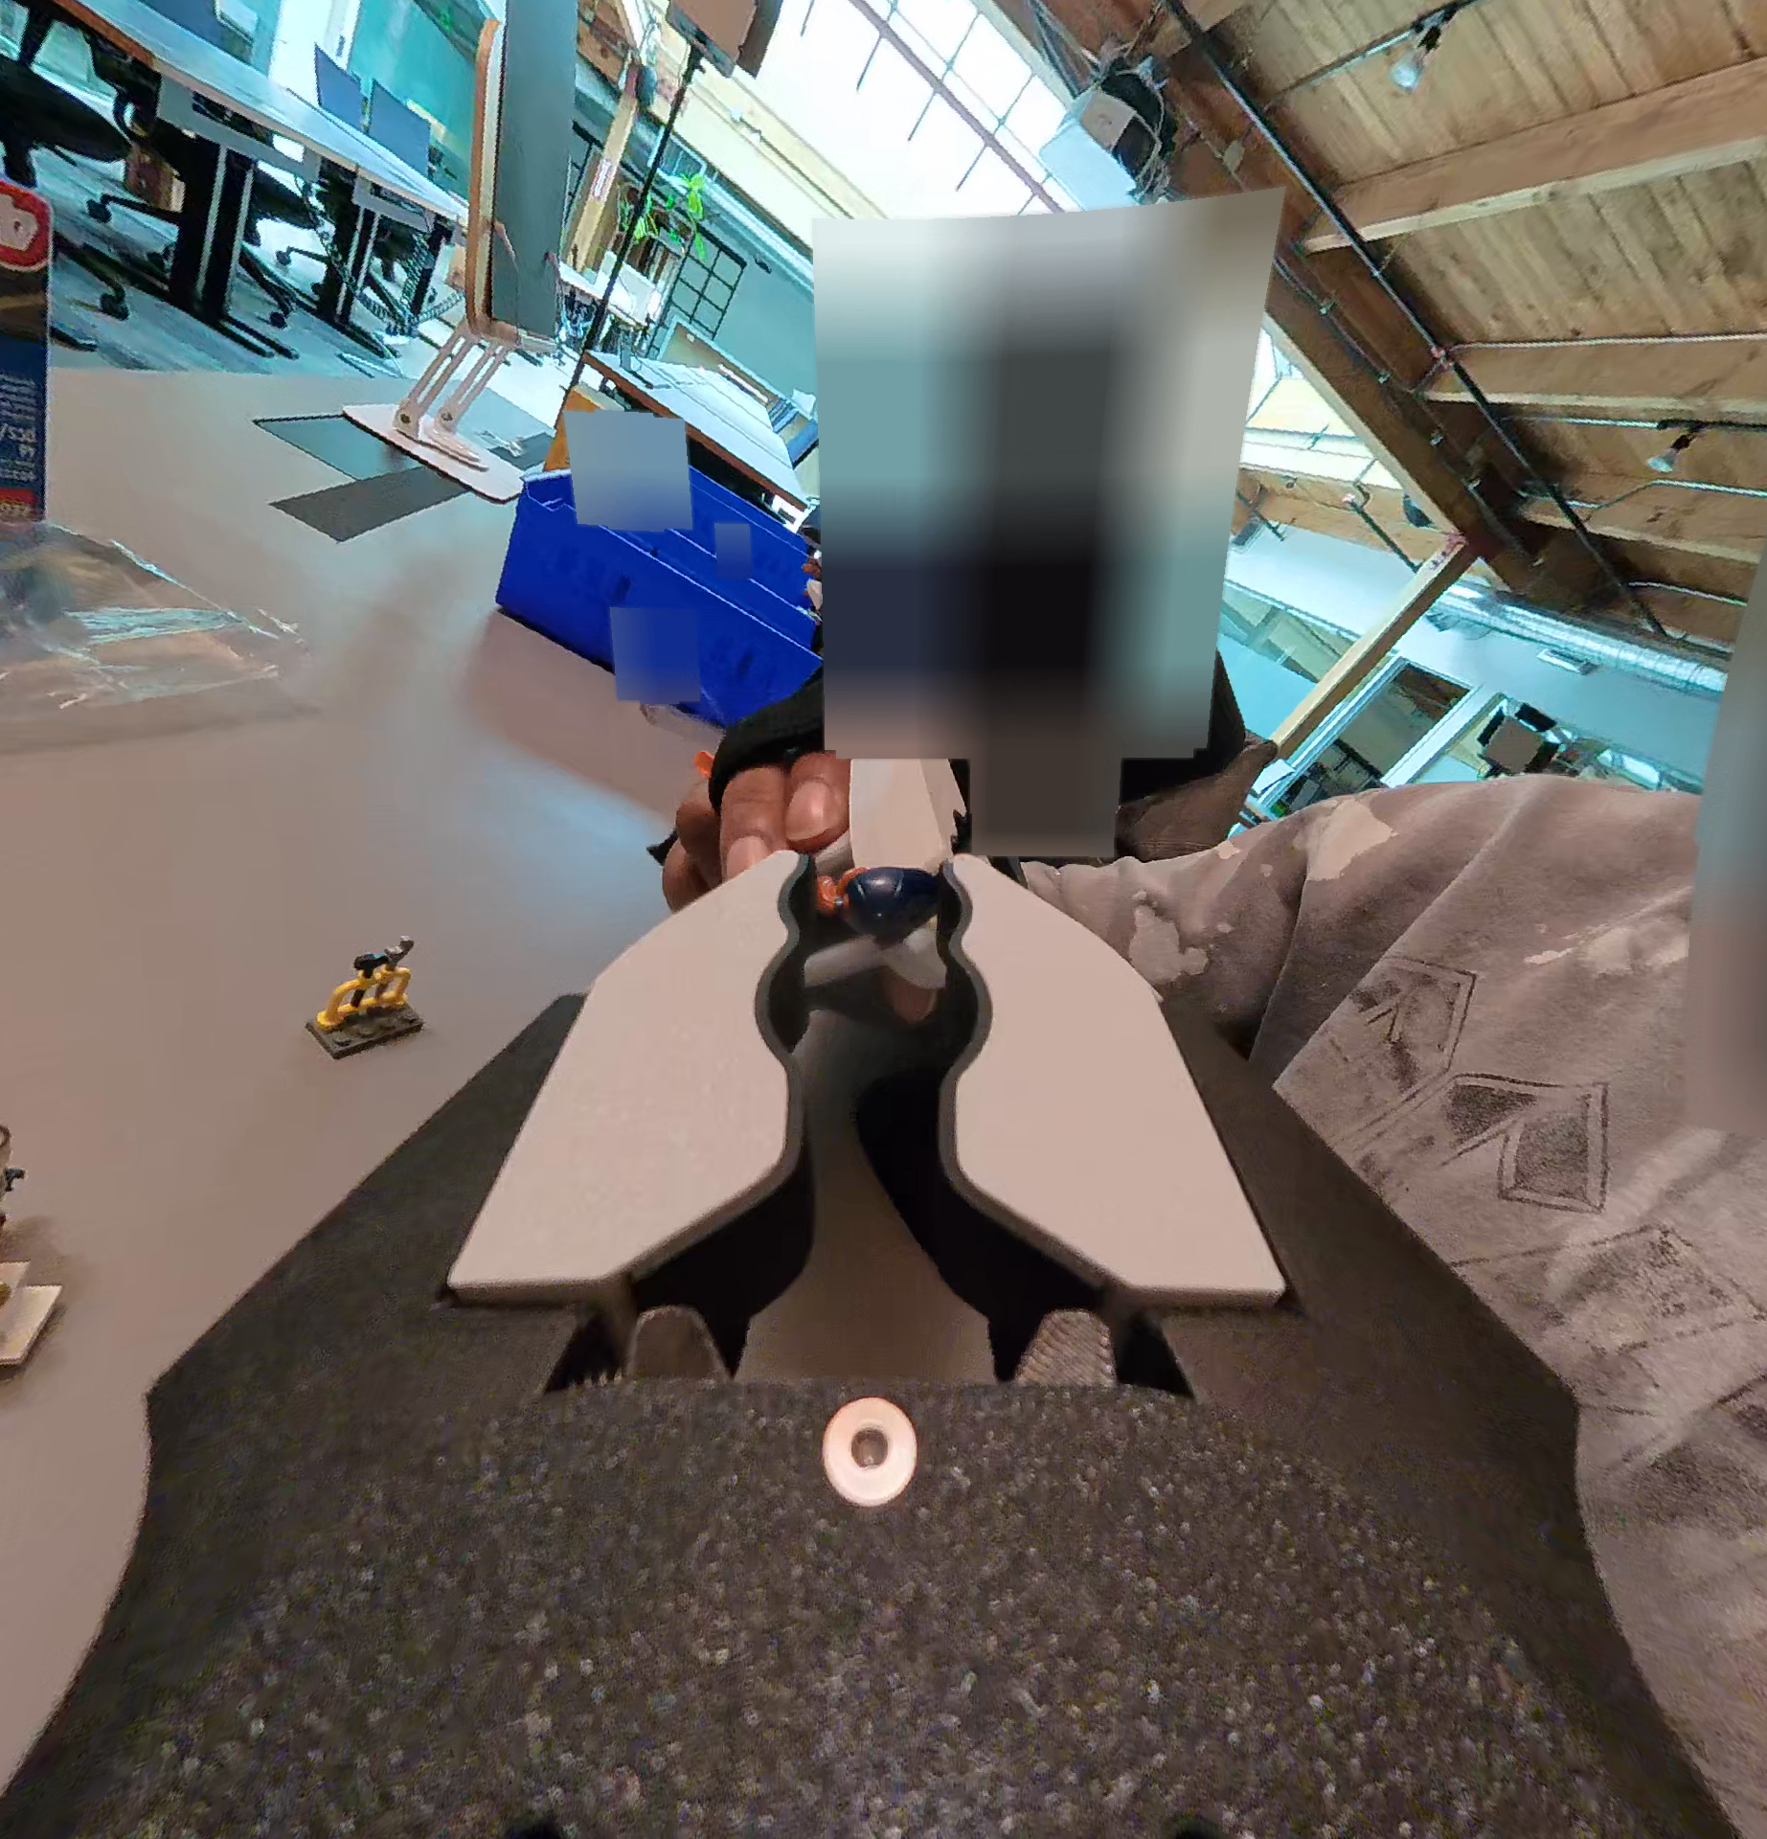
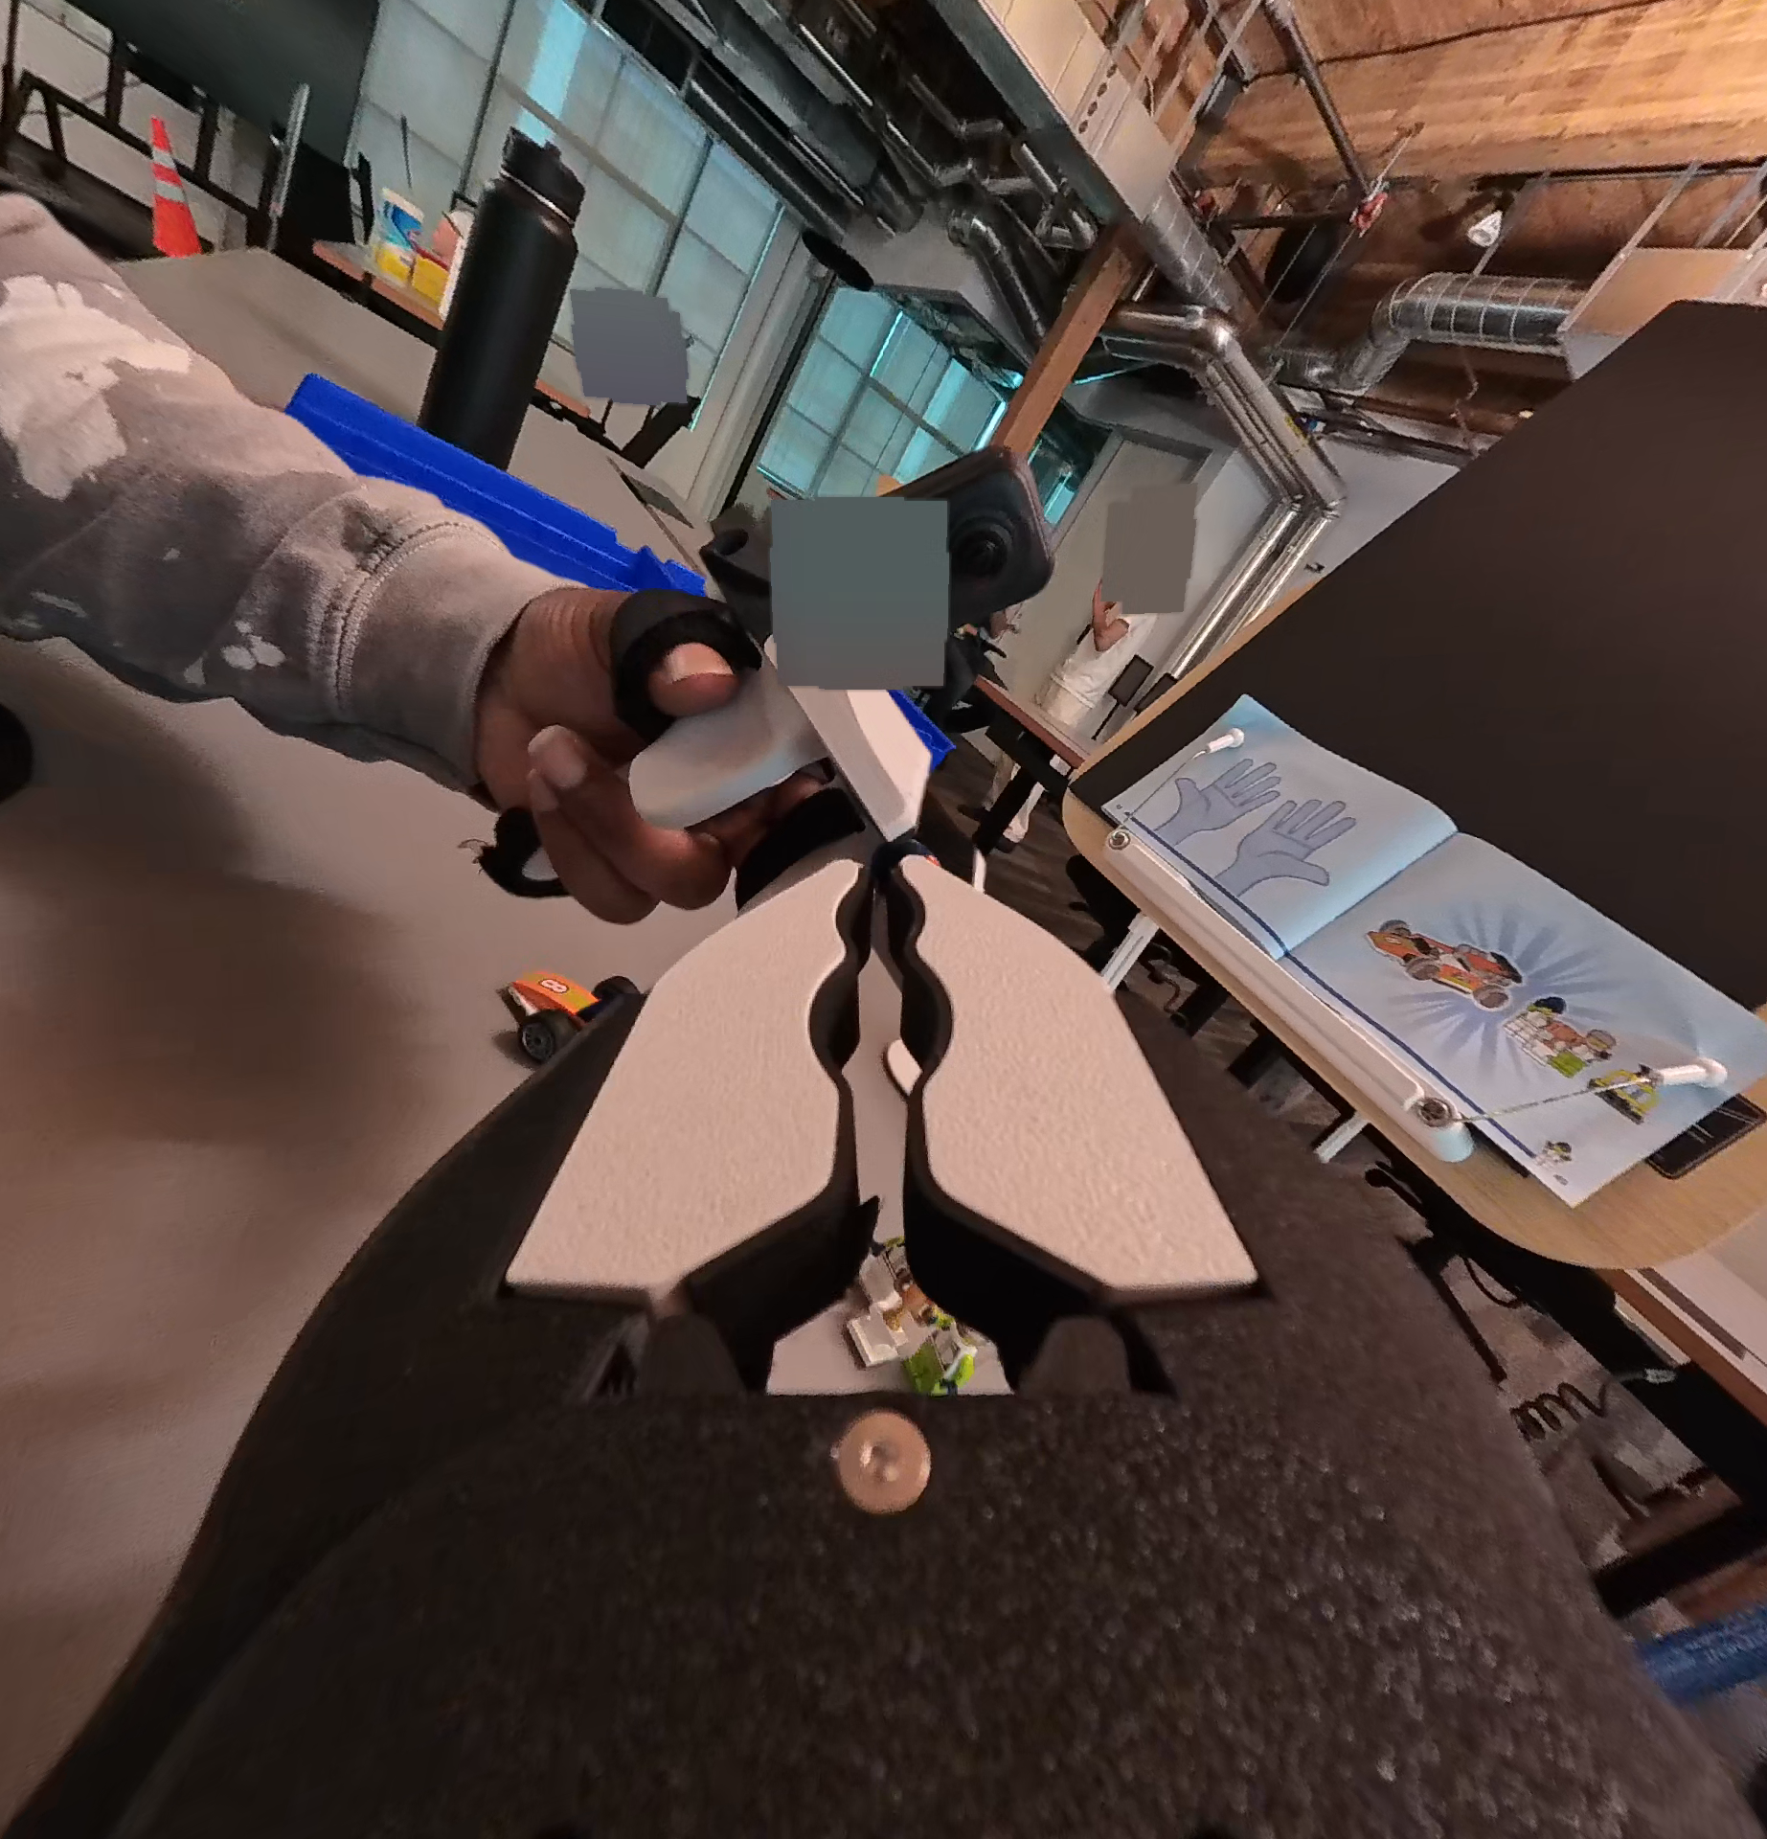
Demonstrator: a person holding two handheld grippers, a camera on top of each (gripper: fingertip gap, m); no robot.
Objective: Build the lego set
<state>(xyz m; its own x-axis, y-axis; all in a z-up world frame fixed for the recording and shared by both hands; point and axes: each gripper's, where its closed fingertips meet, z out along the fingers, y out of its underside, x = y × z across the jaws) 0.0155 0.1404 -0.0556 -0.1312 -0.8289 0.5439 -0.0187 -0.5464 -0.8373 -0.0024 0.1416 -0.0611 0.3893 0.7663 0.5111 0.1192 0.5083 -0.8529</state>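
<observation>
At centre frame the left tongs (image 1: 874,896) and right tongs (image 2: 884,876) meet, both clenched on 1 small dark-blue and orange lego piece (image 1: 884,896), probably lifted off the grey bench (image 1: 212,896) for pressing parts together.

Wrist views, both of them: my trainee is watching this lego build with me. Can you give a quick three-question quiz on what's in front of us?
1. True or false: the small dark blue and orange lego piece sits between the fingertips of the left gripper.
2. Pick one: in the right wrist view, the orange lego car lies A) on the grey table, B) in the blue plastic bin, C) on the open instruction booklet.
3. Fill in: in the left wrist view, the small yellow lego bicycle stands on the table to the ____ of the left gripper.

Key: 1 true; 2 A; 3 left.
</observation>
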